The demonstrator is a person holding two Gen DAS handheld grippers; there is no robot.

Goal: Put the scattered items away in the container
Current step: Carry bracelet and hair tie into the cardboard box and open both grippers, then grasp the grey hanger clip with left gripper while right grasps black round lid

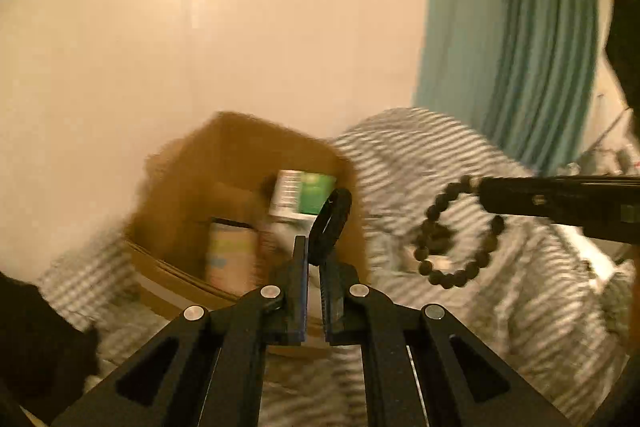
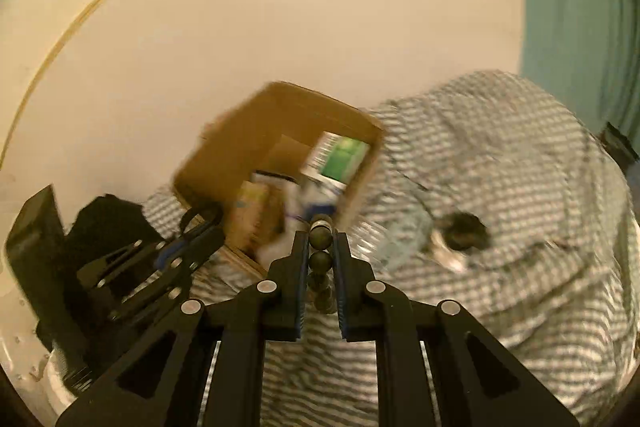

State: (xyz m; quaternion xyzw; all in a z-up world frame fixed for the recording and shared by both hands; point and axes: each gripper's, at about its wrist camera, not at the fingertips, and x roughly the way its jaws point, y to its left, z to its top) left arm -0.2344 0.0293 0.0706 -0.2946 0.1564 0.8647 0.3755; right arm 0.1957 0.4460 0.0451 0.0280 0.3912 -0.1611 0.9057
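Observation:
An open cardboard box (image 1: 188,187) (image 2: 244,143) stands on a striped bedcover and holds a green-and-white packet (image 1: 304,193) (image 2: 340,157) and a pale tube (image 1: 230,255). My left gripper (image 1: 316,247) is shut on a black ring-shaped item (image 1: 332,223) and holds it above the box's near edge. My right gripper (image 2: 321,239) is shut on a dark beaded bracelet (image 2: 321,261); in the left wrist view the bracelet (image 1: 456,235) hangs from it to the right of the box. Both views are motion-blurred.
The striped bedcover (image 2: 500,167) spreads right of the box, with a small dark object (image 2: 464,231) lying on it. A cream wall (image 1: 220,27) lies behind, a teal curtain (image 1: 520,47) at the right. Black items (image 2: 108,223) sit left of the box.

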